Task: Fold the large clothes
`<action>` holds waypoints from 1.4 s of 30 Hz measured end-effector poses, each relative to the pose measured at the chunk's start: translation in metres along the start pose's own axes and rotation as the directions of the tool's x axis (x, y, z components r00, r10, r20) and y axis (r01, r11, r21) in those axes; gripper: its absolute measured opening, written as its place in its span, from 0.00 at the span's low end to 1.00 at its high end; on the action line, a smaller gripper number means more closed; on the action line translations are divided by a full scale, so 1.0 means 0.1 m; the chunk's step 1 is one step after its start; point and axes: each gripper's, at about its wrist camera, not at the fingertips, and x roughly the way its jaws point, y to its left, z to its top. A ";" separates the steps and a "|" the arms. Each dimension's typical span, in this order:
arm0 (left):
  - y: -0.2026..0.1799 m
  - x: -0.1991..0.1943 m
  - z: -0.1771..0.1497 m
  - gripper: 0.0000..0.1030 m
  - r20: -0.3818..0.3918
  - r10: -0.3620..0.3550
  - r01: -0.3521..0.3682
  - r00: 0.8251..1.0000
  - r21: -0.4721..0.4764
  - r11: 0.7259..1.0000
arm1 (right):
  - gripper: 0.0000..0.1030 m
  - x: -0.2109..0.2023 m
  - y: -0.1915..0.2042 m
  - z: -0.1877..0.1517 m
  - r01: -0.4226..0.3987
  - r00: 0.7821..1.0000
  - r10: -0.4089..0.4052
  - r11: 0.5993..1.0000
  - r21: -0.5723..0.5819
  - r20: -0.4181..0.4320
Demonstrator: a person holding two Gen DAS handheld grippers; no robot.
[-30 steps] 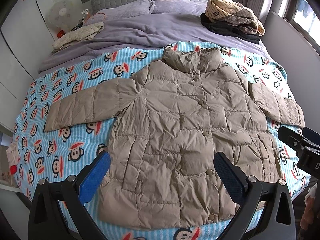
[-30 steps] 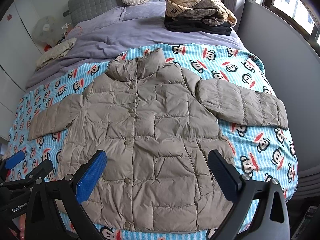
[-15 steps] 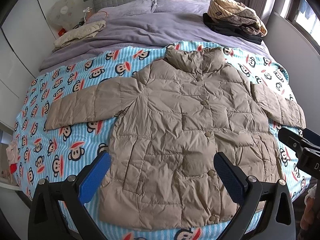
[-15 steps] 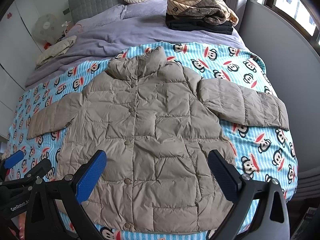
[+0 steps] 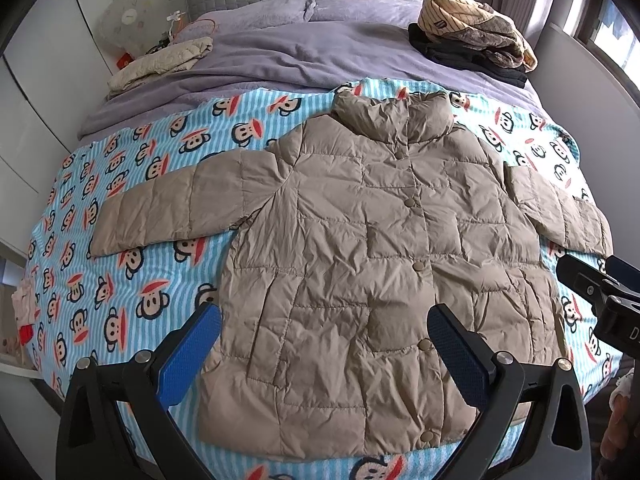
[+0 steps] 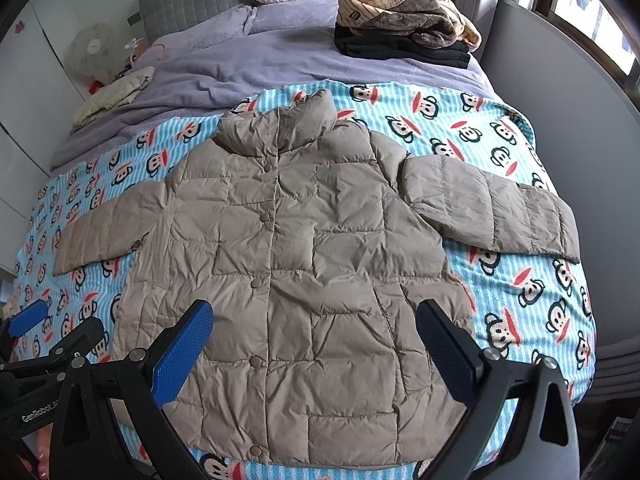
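We have a beige quilted puffer jacket with snap buttons (image 5: pixel 360 264) spread face up on the blue striped monkey-print blanket (image 5: pixel 132 280) that covers the foot half of the bed, collar toward the headboard, hem near the foot edge. Going left to right: its left sleeve (image 5: pixel 168 204) reaches out flat toward the bed's left edge, the buttoned body fills the middle, and the other sleeve (image 6: pixel 492 212) lies angled toward the right edge. Our left claw (image 5: pixel 324 344) hangs above the hem with its blue pads spread wide, holding nothing; our right claw (image 6: pixel 316 340) is equally wide and empty. We judge the jacket light, soft and springy, with a slick shell that may slide and puff back after folding. We would pinch each sleeve at the cuff, through the padding, and lay it across the chest.
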 end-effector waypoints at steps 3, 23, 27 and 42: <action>-0.01 0.01 0.00 1.00 -0.009 -0.012 0.012 1.000 -0.006 1.000 | 0.98 0.00 0.00 0.01 0.007 1.000 -0.007 1.000 -0.003 -0.003; 0.03 0.06 -0.05 1.00 0.015 -0.074 0.075 0.997 -0.043 0.996 | 0.98 0.03 0.02 0.02 0.012 1.000 -0.012 1.000 -0.010 0.007; 0.03 0.06 -0.04 1.00 0.012 -0.061 0.061 0.998 -0.037 0.997 | 0.98 0.02 0.02 0.04 0.026 1.000 -0.026 1.000 -0.016 0.015; 0.42 0.56 -0.09 1.00 -0.102 -0.133 0.116 0.986 -0.156 0.981 | 0.98 0.30 0.17 0.03 0.028 0.993 -0.034 0.998 -0.052 -0.116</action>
